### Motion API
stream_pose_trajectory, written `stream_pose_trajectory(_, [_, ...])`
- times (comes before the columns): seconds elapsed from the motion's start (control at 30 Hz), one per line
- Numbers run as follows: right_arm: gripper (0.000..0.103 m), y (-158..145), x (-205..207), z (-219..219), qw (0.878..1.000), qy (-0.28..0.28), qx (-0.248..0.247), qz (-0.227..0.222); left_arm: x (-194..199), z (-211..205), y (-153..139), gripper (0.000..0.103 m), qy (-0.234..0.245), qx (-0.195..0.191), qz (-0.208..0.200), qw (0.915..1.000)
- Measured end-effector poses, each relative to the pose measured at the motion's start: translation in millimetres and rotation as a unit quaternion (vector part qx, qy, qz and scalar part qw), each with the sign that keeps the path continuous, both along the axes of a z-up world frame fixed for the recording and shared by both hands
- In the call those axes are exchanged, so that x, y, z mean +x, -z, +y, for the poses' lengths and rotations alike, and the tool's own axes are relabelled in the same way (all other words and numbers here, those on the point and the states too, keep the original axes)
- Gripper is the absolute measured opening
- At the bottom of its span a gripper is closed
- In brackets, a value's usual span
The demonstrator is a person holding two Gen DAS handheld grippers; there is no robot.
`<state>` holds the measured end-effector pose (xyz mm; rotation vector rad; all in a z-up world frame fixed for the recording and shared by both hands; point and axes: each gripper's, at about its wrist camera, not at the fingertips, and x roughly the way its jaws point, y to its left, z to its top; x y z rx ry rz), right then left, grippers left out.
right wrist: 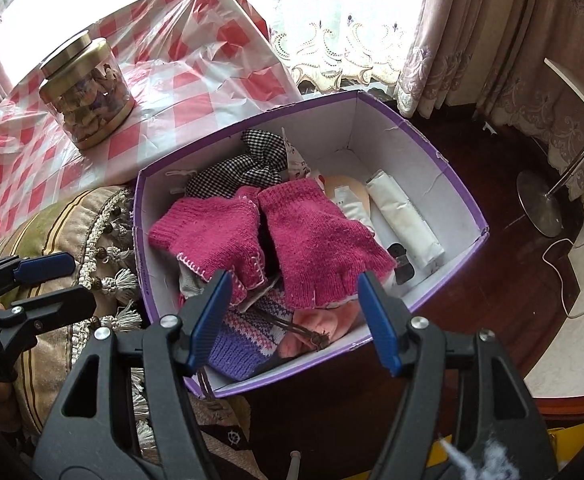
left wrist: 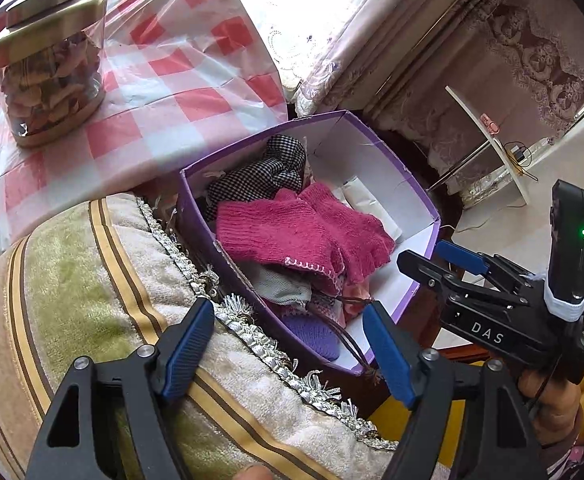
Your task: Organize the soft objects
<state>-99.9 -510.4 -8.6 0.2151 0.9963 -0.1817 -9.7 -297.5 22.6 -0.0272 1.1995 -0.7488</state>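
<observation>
A purple cardboard box (left wrist: 424, 200) (right wrist: 464, 200) holds soft things: two magenta knit gloves (left wrist: 292, 232) (right wrist: 312, 232) on top, a black-and-white checked cloth (left wrist: 259, 176) (right wrist: 243, 168) behind them, and a purple striped knit piece (right wrist: 247, 336) (left wrist: 312, 336) at the near end. My left gripper (left wrist: 292, 344) is open and empty over the box's near corner and a cushion. My right gripper (right wrist: 292, 316) is open and empty above the box's near end. Each gripper also shows in the other's view, the right gripper (left wrist: 448, 264) and the left gripper (right wrist: 57, 282).
A striped, fringed cushion (left wrist: 71, 280) (right wrist: 55, 220) lies left of the box. A glass jar with a gold lid (left wrist: 47, 68) (right wrist: 87, 92) stands on a red-checked tablecloth (left wrist: 171, 80) (right wrist: 195, 80). A white tube (right wrist: 404, 220) lies in the box. A stand and cable (right wrist: 548, 208) are on the dark floor at the right.
</observation>
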Motion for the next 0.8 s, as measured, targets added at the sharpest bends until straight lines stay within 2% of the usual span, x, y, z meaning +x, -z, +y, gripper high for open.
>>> stream_pose_trajectory(0.8, [0.069,3.0,0.0,2.3,1.0,0.001,0.002,0.004,0.8,-0.7,1.0,0.08,0.001,-0.002,0.001,1.0])
